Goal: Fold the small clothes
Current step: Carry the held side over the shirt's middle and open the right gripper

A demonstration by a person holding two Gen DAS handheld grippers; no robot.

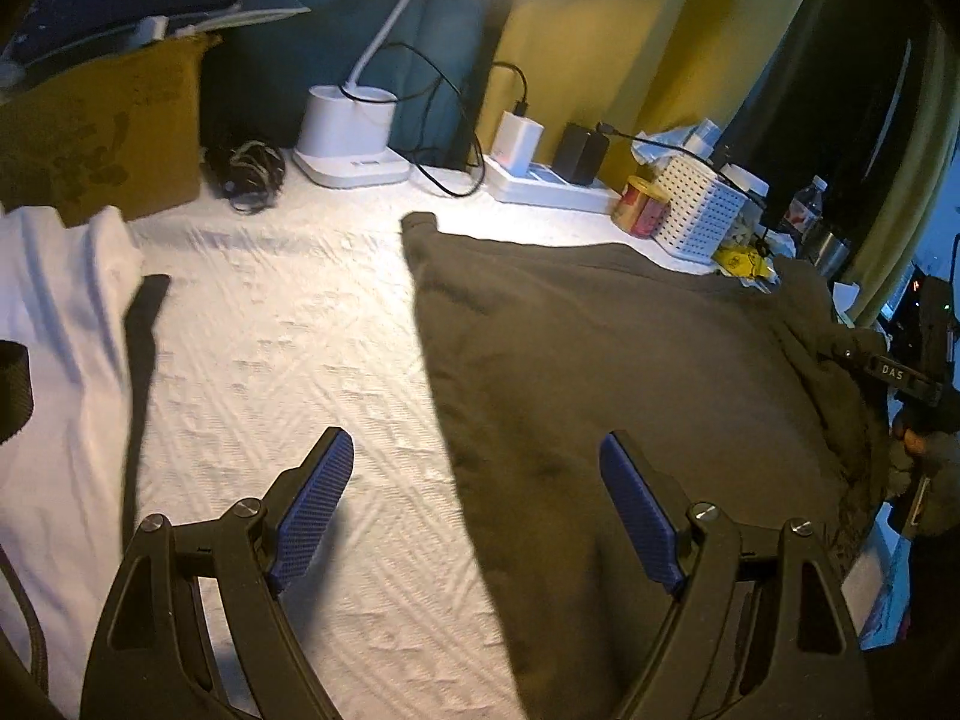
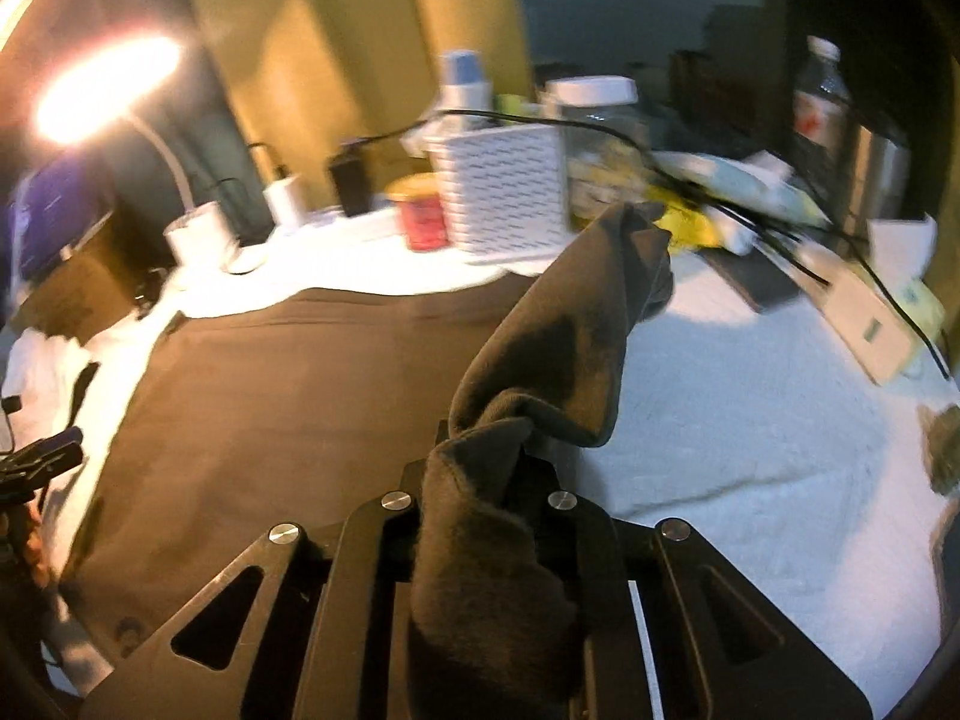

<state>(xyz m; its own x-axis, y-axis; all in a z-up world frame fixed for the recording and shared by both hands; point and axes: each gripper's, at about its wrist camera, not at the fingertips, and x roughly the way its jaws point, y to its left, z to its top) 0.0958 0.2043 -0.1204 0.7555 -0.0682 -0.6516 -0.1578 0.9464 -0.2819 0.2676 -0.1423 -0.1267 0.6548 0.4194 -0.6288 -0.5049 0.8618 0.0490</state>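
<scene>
A dark brown garment [image 1: 630,372] lies spread flat on the white bedsheet [image 1: 288,348]. My left gripper [image 1: 477,510] is open and empty, low over the garment's left edge, blue pads [image 1: 312,510] wide apart. My right gripper [image 2: 480,450] is shut on the garment's right edge and lifts a fold of the brown cloth [image 2: 558,348] off the sheet; the cloth hides its fingertips. The right gripper also shows at the far right of the left wrist view [image 1: 900,372], with cloth bunched there.
A white garment [image 1: 54,312] with a black strap lies at left. Along the back stand a cardboard box [image 1: 102,138], lamp base [image 1: 348,138], power strip with chargers [image 1: 546,174], red can [image 1: 642,204], white basket [image 1: 702,210] and bottles [image 2: 819,96].
</scene>
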